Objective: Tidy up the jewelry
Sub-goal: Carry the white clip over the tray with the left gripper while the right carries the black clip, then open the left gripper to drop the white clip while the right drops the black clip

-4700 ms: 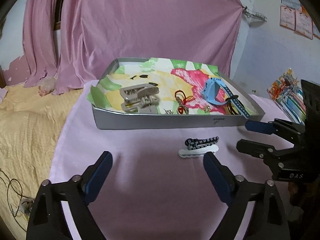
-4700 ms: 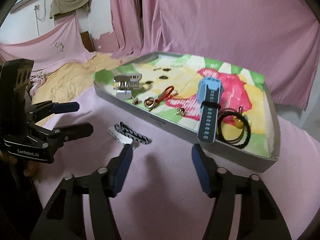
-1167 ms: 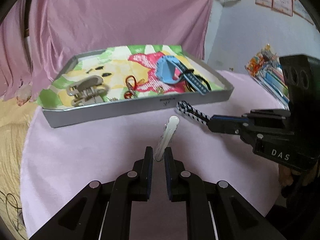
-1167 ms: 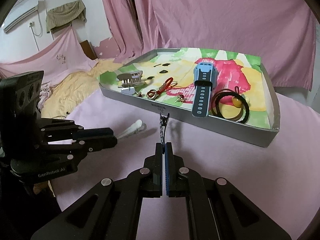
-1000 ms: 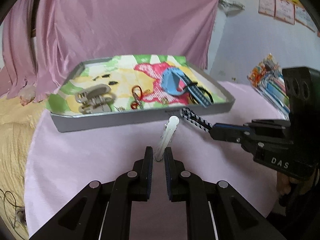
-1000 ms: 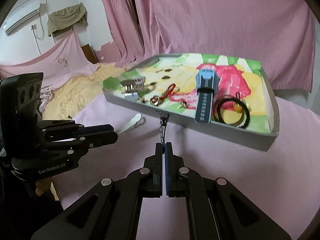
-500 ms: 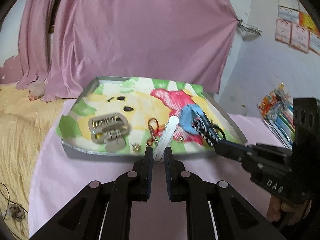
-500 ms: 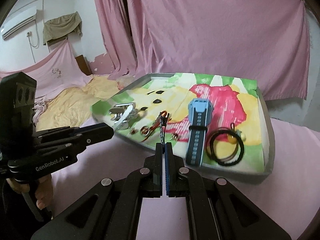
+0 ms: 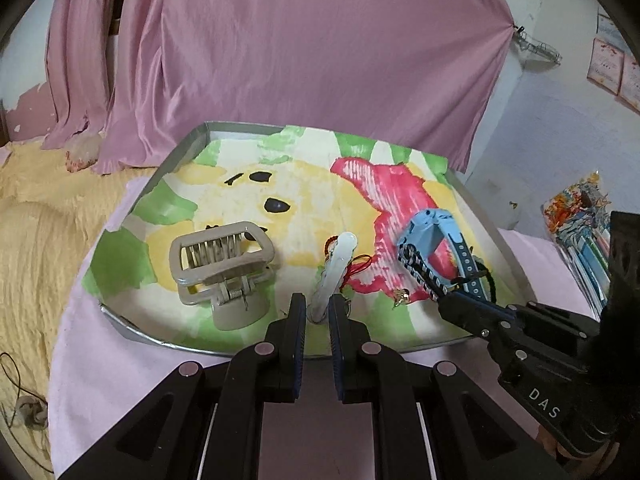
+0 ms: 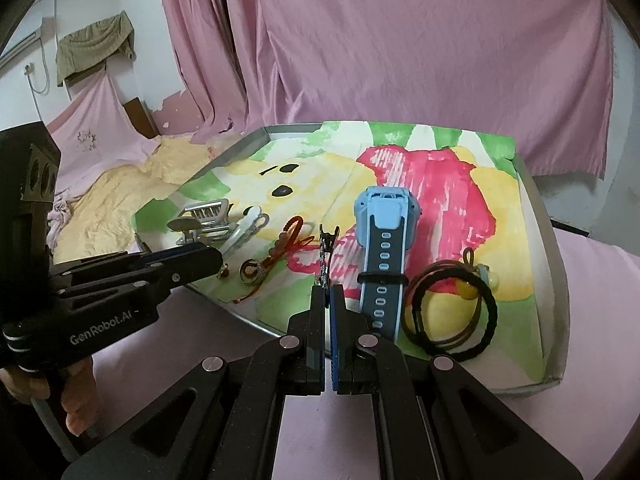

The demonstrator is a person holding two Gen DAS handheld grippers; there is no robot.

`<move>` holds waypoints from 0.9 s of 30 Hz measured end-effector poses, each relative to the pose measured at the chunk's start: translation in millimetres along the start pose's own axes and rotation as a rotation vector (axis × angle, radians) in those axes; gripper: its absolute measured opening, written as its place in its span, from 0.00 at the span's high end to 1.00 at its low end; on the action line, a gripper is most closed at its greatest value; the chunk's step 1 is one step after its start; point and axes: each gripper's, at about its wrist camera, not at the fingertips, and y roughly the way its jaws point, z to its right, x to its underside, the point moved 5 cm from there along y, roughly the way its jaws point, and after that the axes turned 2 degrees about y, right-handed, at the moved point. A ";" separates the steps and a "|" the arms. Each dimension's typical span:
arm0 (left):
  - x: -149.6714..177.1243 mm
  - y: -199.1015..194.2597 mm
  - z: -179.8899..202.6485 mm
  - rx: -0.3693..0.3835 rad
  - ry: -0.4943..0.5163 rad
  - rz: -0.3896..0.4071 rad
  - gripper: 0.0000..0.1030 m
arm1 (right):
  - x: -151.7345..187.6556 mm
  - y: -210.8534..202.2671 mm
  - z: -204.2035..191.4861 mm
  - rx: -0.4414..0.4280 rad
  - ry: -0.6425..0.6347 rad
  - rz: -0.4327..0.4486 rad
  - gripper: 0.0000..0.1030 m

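My left gripper (image 9: 318, 312) is shut on a white hair clip (image 9: 336, 264), held just over the near rim of the grey tray (image 9: 132, 324) with the clip pointing into it. My right gripper (image 10: 328, 296) is shut on a black-and-white checkered clip (image 10: 323, 260), above the tray's front part beside the blue watch (image 10: 384, 232). In the tray lie a beige claw clip (image 9: 220, 268), a red cord charm (image 10: 288, 244), black hair ties (image 10: 452, 312) and small earrings (image 9: 402, 296). The two grippers hang side by side, a short way apart.
The tray's colourful paper lining (image 9: 304, 184) is bare toward the back. Pink cloth (image 10: 600, 320) covers the table around the tray. Yellow bedding (image 9: 36, 240) lies to the left, a pink curtain (image 9: 304, 52) hangs behind, and colourful packets (image 9: 580, 216) sit at the right. A hand (image 10: 76, 396) holds the left gripper.
Both grippers, open beside the two clips on the table at first, shut on them and carried them forward and up; they now hang over the tray's front part.
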 end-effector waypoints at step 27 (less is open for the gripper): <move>-3.2 5.8 -4.5 0.042 -0.033 -0.019 0.89 | 3.7 1.9 3.3 -0.004 0.027 -0.006 0.97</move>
